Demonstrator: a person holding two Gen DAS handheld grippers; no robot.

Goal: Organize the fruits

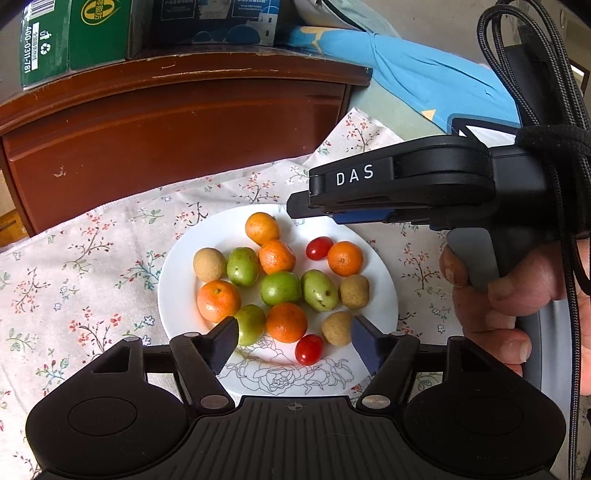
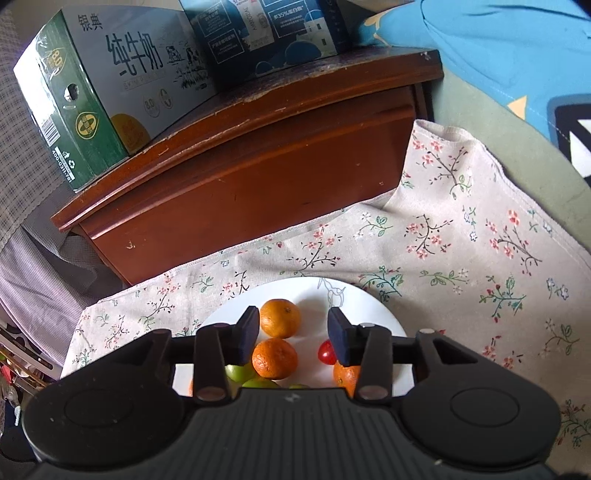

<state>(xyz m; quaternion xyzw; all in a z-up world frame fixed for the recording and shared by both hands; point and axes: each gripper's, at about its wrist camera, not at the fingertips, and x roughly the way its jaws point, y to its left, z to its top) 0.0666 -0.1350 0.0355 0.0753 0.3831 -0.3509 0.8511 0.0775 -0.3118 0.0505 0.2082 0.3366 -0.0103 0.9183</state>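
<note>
White plate [image 1: 177, 291] resting on a floral cloth [image 1: 74, 280] over the surface, loaded with mixed fruit. Five small oranges: one at the far edge [image 1: 262, 228], one just behind the centre [image 1: 277, 256], one to the right [image 1: 345, 258], one at the left [image 1: 218, 301], one near the front [image 1: 286, 322]. Four green fruits clustered through the middle, e.g. one between the left longan and the central orange [image 1: 242, 266] and one at plate centre [image 1: 280, 288]. Three tan longans: left [image 1: 209, 264], right [image 1: 354, 291], near right [image 1: 336, 328]. Two cherry tomatoes, one far right of centre [image 1: 319, 247], one at the near edge [image 1: 309, 349] beside a line-drawn rose pattern.

Left tongs [image 1: 295, 341] open wide above the near part of the plate, gripping nothing; left pad [image 1: 225, 343] overlapping a green fruit in view, contact impossible to judge. Right tongs [image 2: 292, 334] also open and empty, hovering over the far side of the plate [image 2: 369, 306], with two oranges [image 2: 280, 318] [image 2: 274, 358] showing between the pads and a cherry tomato [image 2: 327, 352] just beside the right pad. In the left wrist view, right tool body [image 1: 406, 184] reaching in from the right, held by a hand [image 1: 517, 306].

Beyond the cloth, a brown wooden cabinet [image 2: 258, 177] carrying a green milk carton box [image 2: 96, 92] and a dark blue box [image 2: 269, 33]. Blue fabric [image 2: 498, 48] at far right.
</note>
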